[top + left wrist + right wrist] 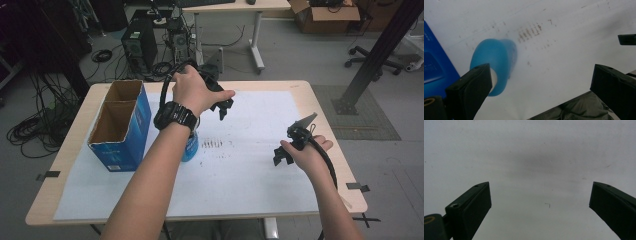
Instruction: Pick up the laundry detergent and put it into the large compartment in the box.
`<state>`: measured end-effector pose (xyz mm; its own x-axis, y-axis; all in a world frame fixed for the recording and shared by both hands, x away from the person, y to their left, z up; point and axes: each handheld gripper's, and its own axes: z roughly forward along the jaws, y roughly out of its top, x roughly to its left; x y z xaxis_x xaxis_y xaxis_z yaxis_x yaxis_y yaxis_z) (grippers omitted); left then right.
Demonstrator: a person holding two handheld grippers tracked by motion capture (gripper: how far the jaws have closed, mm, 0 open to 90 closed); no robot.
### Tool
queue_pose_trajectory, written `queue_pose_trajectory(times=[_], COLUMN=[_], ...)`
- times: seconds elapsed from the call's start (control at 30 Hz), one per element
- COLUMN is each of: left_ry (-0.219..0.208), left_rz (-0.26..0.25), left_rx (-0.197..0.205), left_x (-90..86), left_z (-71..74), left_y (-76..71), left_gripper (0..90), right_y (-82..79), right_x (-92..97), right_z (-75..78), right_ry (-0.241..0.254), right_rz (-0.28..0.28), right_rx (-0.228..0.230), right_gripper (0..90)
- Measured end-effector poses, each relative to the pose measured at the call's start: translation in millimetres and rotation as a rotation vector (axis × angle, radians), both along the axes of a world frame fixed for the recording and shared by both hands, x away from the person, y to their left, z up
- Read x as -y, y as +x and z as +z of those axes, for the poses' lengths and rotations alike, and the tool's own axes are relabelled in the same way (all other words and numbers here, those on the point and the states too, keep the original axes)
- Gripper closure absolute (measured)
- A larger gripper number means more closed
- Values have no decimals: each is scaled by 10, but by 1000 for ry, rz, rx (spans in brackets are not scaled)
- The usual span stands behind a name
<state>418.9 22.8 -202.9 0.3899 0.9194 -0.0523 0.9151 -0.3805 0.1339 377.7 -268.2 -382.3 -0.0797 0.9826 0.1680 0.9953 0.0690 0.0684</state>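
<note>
A blue container (190,148) stands on the white sheet (250,165), partly hidden under the person's left forearm. In the left gripper view the blue container (496,62) looks blurred, with its near end, where a bit of white shows, behind my left jaw. My left gripper (222,107) hangs above the sheet, held from above by a hand with a black watch; its jaws (541,72) are wide open and hold nothing. My right gripper (281,156) hovers low over the sheet's right side, also wide open (540,185) with nothing between its jaws.
An open blue cardboard box (120,125) stands at the table's left, next to the container, and its blue side (436,70) shows in the left gripper view. Dark smudges (212,144) mark the sheet's middle. The table's edge (330,115) lies close to the right hand.
</note>
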Motion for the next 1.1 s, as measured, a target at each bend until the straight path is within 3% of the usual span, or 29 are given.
queue_pose_trajectory(times=[0.2, 0.6, 0.93, 1.1], left_ry=[28, 34, 68, 64], left_rz=[28, 39, 31, 24], left_rx=[12, 7, -6, -21], left_x=[-186, -379, -463, -482], left_z=[30, 51, -26, -123], left_y=[44, 88, 132, 146], left_gripper=[40, 40, 40, 40], right_y=[4, 15, 19, 23], right_x=[8, -17, -24, -27], right_z=[6, -23, -19, -42], right_ry=[-3, -5, -6, -2], right_rz=[-1, 1, 4, 10], right_rx=[2, -4, -2, 0], right_gripper=[41, 41, 41, 41])
